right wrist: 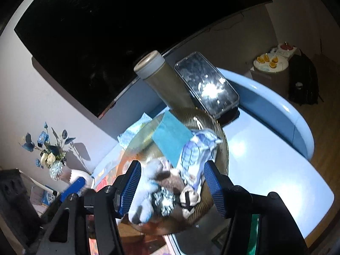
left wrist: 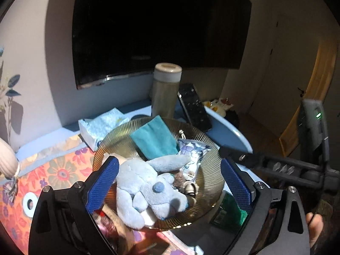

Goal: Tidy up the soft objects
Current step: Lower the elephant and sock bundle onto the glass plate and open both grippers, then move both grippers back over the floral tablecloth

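Observation:
A ribbed amber glass bowl (left wrist: 210, 155) holds a pale blue plush toy (left wrist: 144, 189), a folded teal cloth (left wrist: 155, 138), a blue-white printed pouch (left wrist: 191, 155) and a small keychain piece (left wrist: 189, 188). My left gripper (left wrist: 167, 184) is open, its blue pads either side of the plush, just above the bowl. My right gripper (right wrist: 173, 186) is open over the same bowl (right wrist: 216, 127), with the plush (right wrist: 144, 193), a brown plush (right wrist: 170, 179), the pouch (right wrist: 197, 150) and the teal cloth (right wrist: 172, 138) between and beyond its pads.
A tall tan bottle (left wrist: 166, 89) and a phone (left wrist: 194, 106) stand behind the bowl, a tissue pack (left wrist: 102, 127) to its left. A floral cloth (left wrist: 53, 170) covers the pale blue table (right wrist: 265, 153). A vase of flowers (right wrist: 51, 155) stands left. A dark TV (left wrist: 157, 27) hangs behind.

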